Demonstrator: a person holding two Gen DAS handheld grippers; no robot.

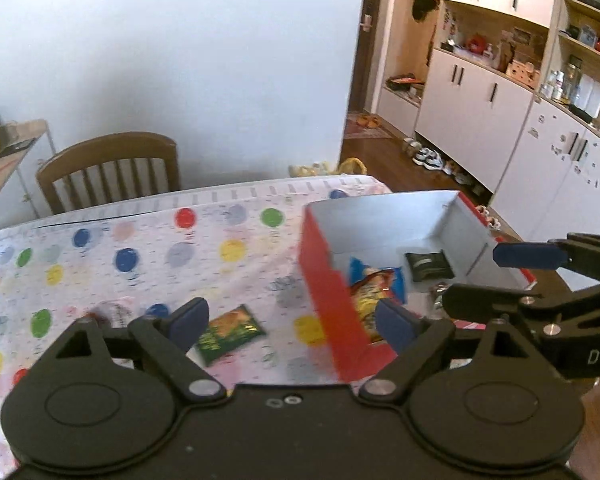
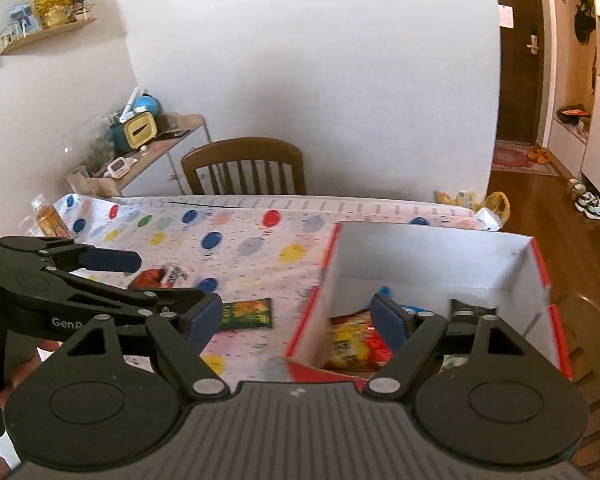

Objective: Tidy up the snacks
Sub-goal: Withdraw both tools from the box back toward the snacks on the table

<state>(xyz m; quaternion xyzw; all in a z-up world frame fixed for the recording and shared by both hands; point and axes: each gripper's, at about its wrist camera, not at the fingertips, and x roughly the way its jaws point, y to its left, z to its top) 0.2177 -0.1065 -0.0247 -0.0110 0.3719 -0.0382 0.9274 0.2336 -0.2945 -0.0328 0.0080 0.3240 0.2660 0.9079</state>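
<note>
one green packet beside red box

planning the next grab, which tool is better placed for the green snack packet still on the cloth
Left, probably. The green packet lies just ahead of the open left tool, while the right tool sits nearer the red box.

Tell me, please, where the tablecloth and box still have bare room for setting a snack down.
Bare cloth runs between the chair and the green packet, left of the red box. The box's far half is free; its near end holds packets.
</note>
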